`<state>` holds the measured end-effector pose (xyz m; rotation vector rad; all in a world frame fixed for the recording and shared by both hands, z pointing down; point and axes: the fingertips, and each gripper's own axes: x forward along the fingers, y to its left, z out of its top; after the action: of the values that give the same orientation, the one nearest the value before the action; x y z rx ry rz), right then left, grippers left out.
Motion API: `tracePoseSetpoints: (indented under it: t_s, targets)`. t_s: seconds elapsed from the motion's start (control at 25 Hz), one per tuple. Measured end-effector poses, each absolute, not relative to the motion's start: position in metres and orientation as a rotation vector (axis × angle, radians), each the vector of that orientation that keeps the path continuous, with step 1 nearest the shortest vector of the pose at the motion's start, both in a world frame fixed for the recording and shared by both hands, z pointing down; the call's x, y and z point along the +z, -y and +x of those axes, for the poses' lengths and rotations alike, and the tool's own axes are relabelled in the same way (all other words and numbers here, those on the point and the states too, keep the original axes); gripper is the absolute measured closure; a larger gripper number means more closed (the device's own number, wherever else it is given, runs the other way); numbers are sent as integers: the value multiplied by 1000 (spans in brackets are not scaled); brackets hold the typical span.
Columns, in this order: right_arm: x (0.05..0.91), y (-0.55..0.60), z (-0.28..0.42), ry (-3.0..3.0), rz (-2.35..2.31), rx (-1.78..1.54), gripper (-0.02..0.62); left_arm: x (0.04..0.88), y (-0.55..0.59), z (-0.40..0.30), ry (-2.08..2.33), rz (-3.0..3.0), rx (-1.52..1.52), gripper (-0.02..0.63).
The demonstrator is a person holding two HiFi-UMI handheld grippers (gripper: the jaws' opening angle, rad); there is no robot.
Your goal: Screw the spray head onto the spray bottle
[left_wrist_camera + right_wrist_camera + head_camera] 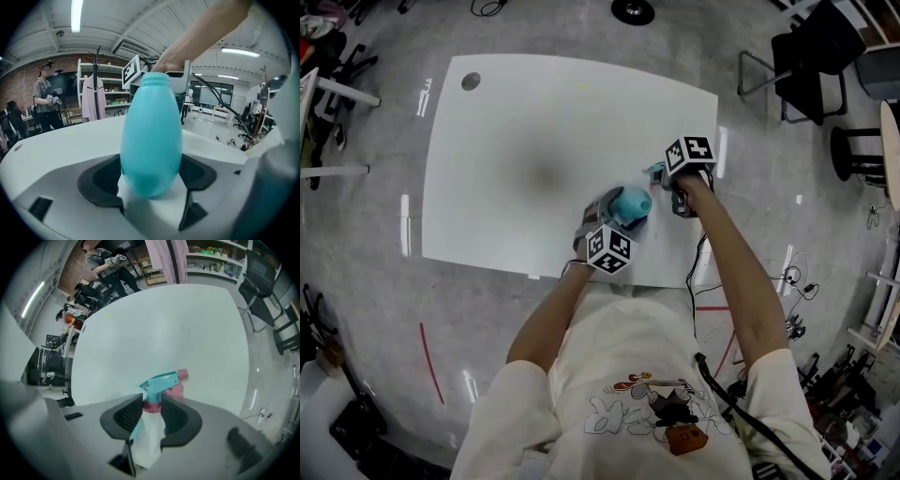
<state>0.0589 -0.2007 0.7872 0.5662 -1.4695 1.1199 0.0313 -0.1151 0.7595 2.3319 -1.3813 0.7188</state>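
Pinching a smooth, opaque turquoise plastic spray bottle (151, 131) by its rounded lower body, the left claw (150, 183) holds it with the neck pointing away from the claw. Both pads are closed against the bottle's flanks. The neck at the far end is open and carries no head.

The right claw (152, 412) points steeply down at the white tabletop (154, 324). Its jaws stand spread on either side of a turquoise plastic trigger spray head (159, 382) with a dark-pink collar (151, 405) and a pink nozzle tip (182, 375). The collar sits between the pads near their tips and the trigger body lies just beyond them; no firm pinch is evident. In the head view the spray head lies on the table just ahead of the right claw, with the bottle beside that claw, on its left.

Handling (judged): both parts look like light, stiff moulded plastic. The bottle wall is glossy and curved, so it may slip or turn in the pads under screwing torque, and a thin wall could dent if squeezed hard. The head is best taken at the round collar, which leaves trigger and nozzle free and keeps the thread axis in line with the claw.

Contents: the bottle wall is opaque, so whether it holds liquid cannot be told.
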Motion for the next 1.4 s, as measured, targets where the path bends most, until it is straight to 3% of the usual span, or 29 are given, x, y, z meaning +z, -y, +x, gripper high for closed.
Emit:
tracePoseSetpoints:
  t_s: [0.28, 1.04, 1.2, 1.4]
  targets:
    - [792, 195, 46, 1408, 556, 1396, 480, 761, 115, 31, 1359, 2338, 734, 222]
    - [793, 189, 43, 1282, 592, 1410, 471, 759, 118, 23, 1338, 2329, 725, 222]
    - [794, 187, 37, 1270, 626, 1477, 386, 760, 118, 21, 1342, 2328, 721, 222]
    - [802, 186, 47, 1233, 725, 1429, 383, 760, 117, 20, 1340, 2326, 713, 222]
